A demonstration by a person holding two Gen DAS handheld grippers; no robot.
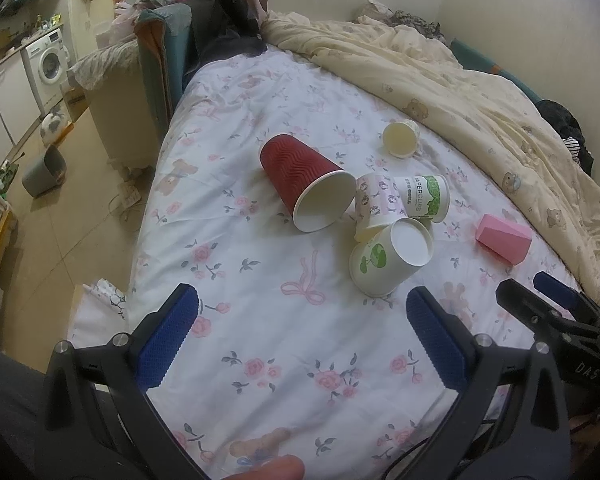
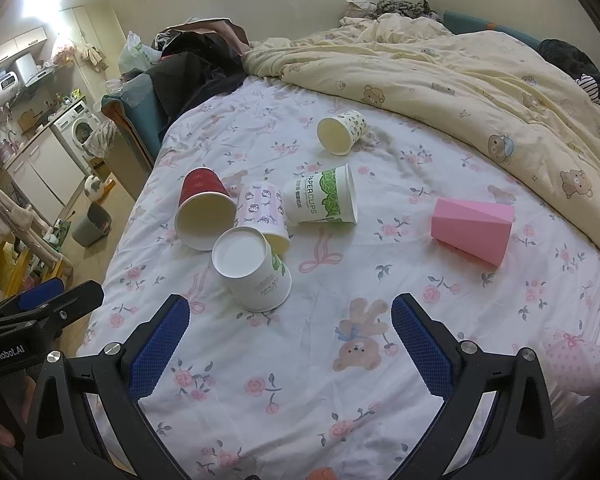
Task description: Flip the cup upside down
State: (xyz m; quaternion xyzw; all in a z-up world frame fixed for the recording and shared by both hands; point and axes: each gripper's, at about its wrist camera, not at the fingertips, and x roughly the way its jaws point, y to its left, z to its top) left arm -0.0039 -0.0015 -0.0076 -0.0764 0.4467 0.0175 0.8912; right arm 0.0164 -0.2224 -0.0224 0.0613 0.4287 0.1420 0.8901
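Several cups lie on a floral bedsheet [image 1: 260, 360]. A red ribbed cup [image 1: 304, 184] [image 2: 204, 208] lies on its side, mouth toward me. A pink-patterned cup [image 1: 374, 208] [image 2: 262, 212] and a green "PAPERCUPS" cup [image 1: 424, 198] [image 2: 320, 196] lie beside it. A white cup with green print [image 1: 388, 258] [image 2: 252, 268] stands upside down, base up, slightly tilted. A small patterned cup [image 1: 400, 138] [image 2: 340, 132] lies farther back. A pink faceted cup [image 1: 502, 238] [image 2: 472, 228] lies at the right. My left gripper [image 1: 300, 312] and right gripper [image 2: 290, 316] are open and empty, short of the cups.
A cream bear-print duvet [image 1: 460, 80] [image 2: 460, 72] is bunched along the far and right side of the bed. The bed's left edge drops to the floor, with a grey bin [image 1: 44, 172] and a washing machine [image 1: 48, 64] beyond. Dark clothes [image 1: 220, 20] pile at the bed's far corner.
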